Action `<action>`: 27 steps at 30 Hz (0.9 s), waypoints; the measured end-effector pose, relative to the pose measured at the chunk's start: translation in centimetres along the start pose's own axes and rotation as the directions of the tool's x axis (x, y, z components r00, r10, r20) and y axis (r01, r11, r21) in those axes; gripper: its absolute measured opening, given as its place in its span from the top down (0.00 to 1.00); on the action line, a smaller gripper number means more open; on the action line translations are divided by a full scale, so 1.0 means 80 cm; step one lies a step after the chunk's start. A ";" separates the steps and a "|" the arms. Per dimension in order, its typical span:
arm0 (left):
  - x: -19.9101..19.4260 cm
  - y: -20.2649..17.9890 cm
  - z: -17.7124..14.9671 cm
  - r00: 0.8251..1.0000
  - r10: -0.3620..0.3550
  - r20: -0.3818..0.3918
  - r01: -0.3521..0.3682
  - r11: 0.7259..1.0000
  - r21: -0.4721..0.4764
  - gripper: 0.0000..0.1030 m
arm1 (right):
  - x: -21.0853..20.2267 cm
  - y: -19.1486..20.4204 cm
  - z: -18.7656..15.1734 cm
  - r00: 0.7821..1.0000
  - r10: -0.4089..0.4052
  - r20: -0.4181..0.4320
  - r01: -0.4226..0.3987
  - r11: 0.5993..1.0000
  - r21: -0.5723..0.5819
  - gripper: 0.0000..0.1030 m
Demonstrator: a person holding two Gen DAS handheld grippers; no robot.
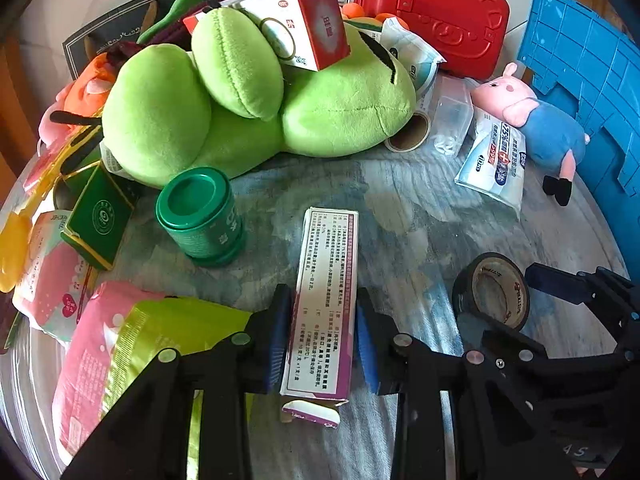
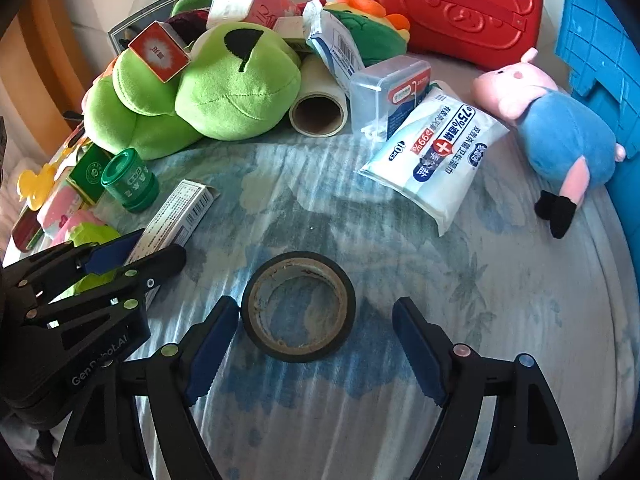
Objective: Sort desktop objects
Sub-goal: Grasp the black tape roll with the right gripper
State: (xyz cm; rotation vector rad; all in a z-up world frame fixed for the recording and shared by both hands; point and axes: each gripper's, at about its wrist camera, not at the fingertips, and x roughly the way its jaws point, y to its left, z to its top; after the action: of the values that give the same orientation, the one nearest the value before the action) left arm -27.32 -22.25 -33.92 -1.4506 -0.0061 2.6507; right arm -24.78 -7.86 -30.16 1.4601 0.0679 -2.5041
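Gripping the medicine box point(image 1: 320, 304), left claw point(image 1: 323, 336) — right claw point(image 2: 316, 344) wide, low, straddling black tape roll point(image 2: 298, 306).

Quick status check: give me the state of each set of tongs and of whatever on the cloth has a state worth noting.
Left tongs: around the long medicine box, pads at its sides.
Right tongs: open, straddling the black tape roll, which lies flat.
Green jar: upright, lid on.
Red case: closed.
Pig plush: lying on its side.
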 end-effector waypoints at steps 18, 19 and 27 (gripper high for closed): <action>-0.022 -0.036 -0.007 0.999 0.034 0.005 -0.034 0.999 -0.001 0.72 | -0.008 0.017 -0.024 0.999 0.009 0.033 -0.008 0.999 -0.045 0.35; -0.034 -0.032 -0.012 0.999 0.036 0.008 -0.036 0.999 0.001 0.72 | -0.009 0.018 -0.026 0.999 0.000 0.035 0.002 0.999 -0.047 0.41; -0.129 -0.023 -0.022 0.995 0.047 0.093 -0.047 0.999 -0.001 0.72 | -0.056 0.005 -0.029 0.995 -0.014 0.096 0.016 1.000 -0.021 0.46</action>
State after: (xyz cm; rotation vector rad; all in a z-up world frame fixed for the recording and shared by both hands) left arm -20.13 -21.61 -26.11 -1.3424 0.0218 2.7527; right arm -20.62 -7.09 -27.45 1.3332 0.0891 -2.5734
